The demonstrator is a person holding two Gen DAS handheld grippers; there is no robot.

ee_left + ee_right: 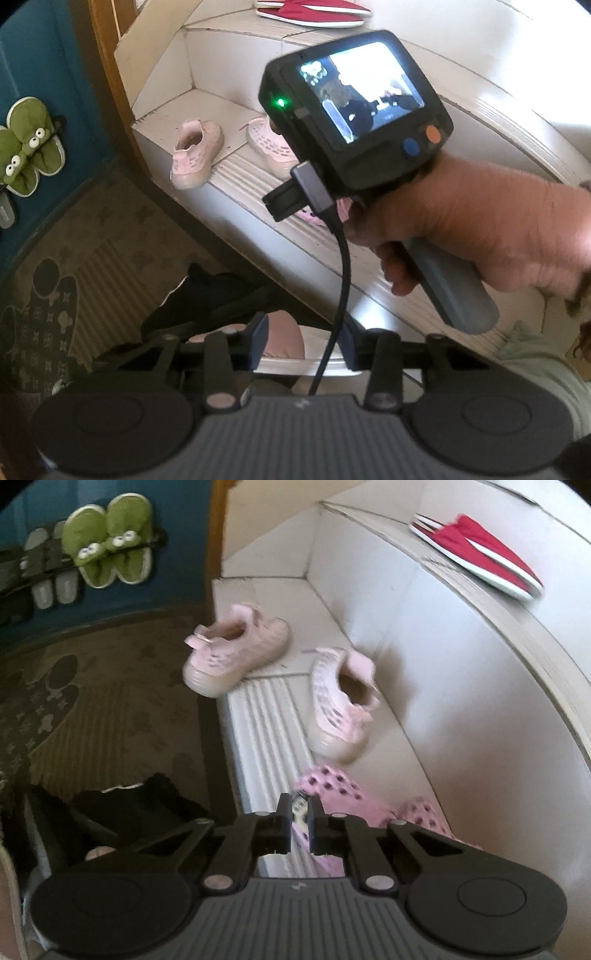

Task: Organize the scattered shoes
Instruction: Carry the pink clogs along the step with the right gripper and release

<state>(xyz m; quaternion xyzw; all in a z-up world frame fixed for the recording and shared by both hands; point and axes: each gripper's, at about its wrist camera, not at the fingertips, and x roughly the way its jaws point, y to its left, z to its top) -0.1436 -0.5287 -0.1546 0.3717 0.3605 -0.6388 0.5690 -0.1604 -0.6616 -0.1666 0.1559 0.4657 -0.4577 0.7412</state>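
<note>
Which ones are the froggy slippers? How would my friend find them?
Look at the blue wall left of the white steps, where slippers hang in a row. The frog slippers are the fuzzy green pair with googly eyes; the grey slippers beside them are plain.

In the left wrist view, the right tongs' handle unit (pixel 354 110) covers most of one pink sneaker (pixel 271 149) and nearly all of the pink clog (pixel 314 218) below it. We cannot read its little screen (pixel 364 88). The red shoes (pixel 314 13) run off the top edge. In the right wrist view, the right tongs (pixel 299 823) hide the near part of the dotted pink clogs (pixel 332 786), and we cannot tell whether they grip anything. The black shoe (pixel 122 808) is too dark to make out.
</note>
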